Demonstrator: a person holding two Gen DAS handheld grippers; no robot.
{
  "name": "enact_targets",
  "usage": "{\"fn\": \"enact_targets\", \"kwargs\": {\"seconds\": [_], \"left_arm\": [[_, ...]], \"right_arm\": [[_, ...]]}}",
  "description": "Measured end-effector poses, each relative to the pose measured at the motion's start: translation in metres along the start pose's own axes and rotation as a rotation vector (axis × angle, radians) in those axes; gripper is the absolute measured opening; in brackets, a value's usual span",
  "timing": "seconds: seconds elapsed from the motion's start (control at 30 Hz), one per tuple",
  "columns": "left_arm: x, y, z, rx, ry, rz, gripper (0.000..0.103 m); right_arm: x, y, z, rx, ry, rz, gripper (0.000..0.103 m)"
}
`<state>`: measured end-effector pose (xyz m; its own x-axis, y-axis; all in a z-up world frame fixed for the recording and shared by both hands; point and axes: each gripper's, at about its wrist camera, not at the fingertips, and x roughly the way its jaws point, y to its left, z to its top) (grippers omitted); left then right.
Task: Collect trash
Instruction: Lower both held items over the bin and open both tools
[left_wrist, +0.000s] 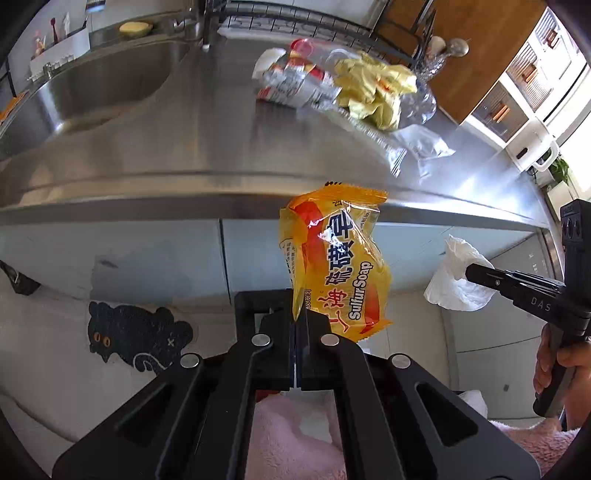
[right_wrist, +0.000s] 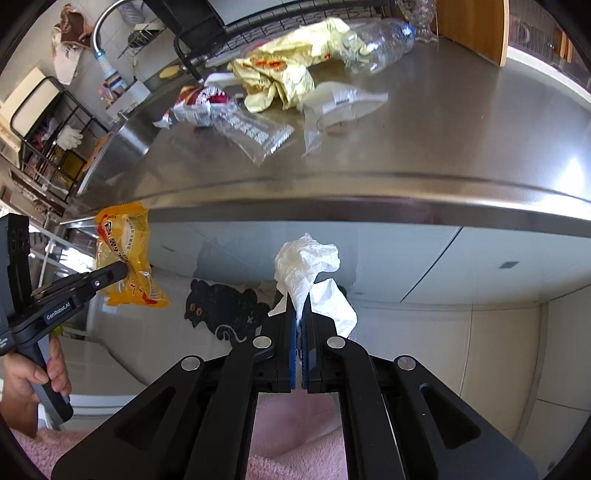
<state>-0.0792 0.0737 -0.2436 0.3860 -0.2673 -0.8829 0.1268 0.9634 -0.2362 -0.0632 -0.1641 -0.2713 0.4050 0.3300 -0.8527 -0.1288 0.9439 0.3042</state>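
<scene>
My left claw (left_wrist: 300, 317) is pressed together on the lower edge of a yellow soap wrapper (left_wrist: 332, 266), which hangs out past the front lip of the steel bench (left_wrist: 184, 147). Only my left view takes in the sink (left_wrist: 99, 85) at ten o'clock and the white kettle (left_wrist: 532, 147) at two o'clock. It also catches my right hand (left_wrist: 561, 365) at four o'clock, gripping its handle.

On the bench, toward twelve o'clock, trash lies in a loose heap: a red-and-white wrapper (right_wrist: 199, 105), a crumpled yellow bag (right_wrist: 280, 77), a clear printed sleeve (right_wrist: 255, 133) and a white packet (right_wrist: 343, 101). The clear plastic bottle (right_wrist: 376, 44) shows whole only from my right view, lying on its side at one o'clock. That view alone shows the faucet (right_wrist: 107, 44) at eleven o'clock.

My right claw (right_wrist: 299, 317) pinches a crumpled white tissue (right_wrist: 306, 266), likewise held off the bench in front of the cabinet doors. A black cat floor mat (right_wrist: 225, 306) lies below.
</scene>
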Motion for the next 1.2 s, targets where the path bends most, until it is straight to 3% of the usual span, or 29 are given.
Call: {"fn": "enact_targets", "kwargs": {"seconds": [0.3,0.53,0.97,1.1,1.2], "left_arm": [[0.104,0.026,-0.049,-0.006,0.193,0.021,0.000],[0.176,0.044,-0.062,-0.018,0.302,0.055,0.000],[0.249,0.055,-0.069,-0.016,0.417,0.062,0.003],[0.259,0.052,-0.070,-0.004,0.435,0.069,0.013],[0.262,0.054,-0.067,-0.018,0.436,0.056,0.030]], "right_arm": [[0.104,-0.011,-0.042,0.061,0.146,0.000,0.003],[0.172,-0.018,-0.062,0.107,0.249,0.002,0.003],[0.261,-0.033,-0.071,0.202,0.350,-0.025,0.003],[0.271,-0.030,-0.072,0.213,0.365,-0.026,0.003],[0.272,-0.030,-0.068,0.217,0.366,-0.024,0.003]]}}
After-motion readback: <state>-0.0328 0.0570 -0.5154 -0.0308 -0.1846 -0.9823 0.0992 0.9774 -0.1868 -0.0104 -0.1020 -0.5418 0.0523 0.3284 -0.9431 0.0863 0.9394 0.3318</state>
